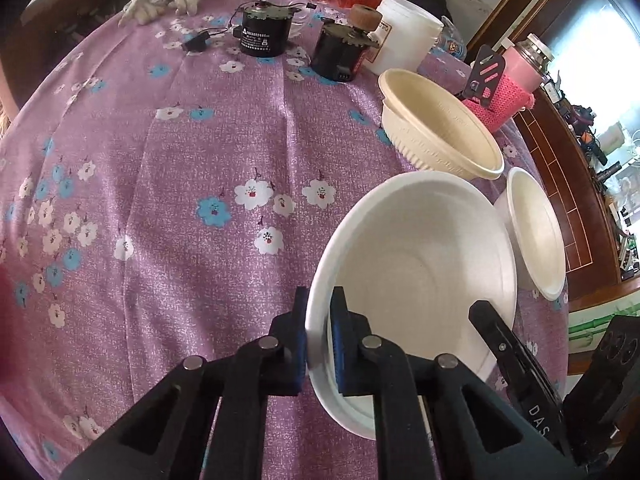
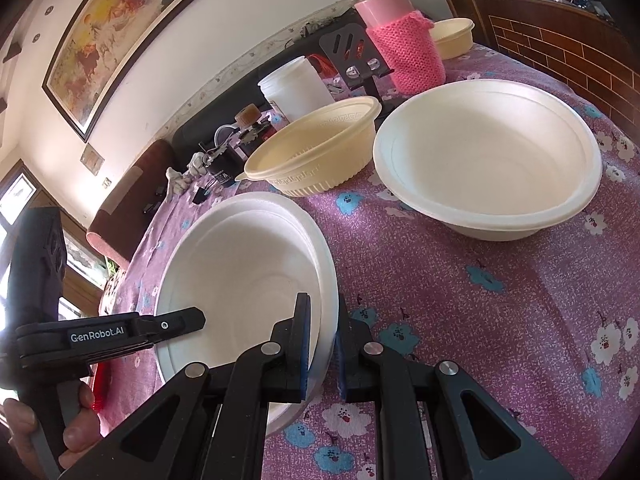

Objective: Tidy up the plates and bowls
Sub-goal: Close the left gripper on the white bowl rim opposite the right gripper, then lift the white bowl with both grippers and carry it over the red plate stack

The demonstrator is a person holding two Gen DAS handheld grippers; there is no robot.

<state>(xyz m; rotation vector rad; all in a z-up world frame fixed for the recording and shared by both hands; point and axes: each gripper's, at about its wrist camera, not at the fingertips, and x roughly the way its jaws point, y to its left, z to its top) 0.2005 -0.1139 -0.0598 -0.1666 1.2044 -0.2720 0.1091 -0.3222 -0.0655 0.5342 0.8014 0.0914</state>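
Left gripper (image 1: 319, 334) clamped on near rim of white foam bowl (image 1: 416, 280), one pad inside, one outside. Right gripper (image 2: 322, 338) clamped on opposite rim of same bowl (image 2: 244, 264). Bowl tilted, above purple floral tablecloth (image 1: 180, 168); contact with cloth not clear. Second white bowl (image 2: 488, 156) upright on cloth, just beside, to the right. Cream ribbed bowl (image 2: 316, 144) behind both, apparently nested in another. Further back: white plastic jar (image 2: 296, 88), pink flask in knitted sleeve (image 2: 400, 40), two black motors (image 1: 260, 32).
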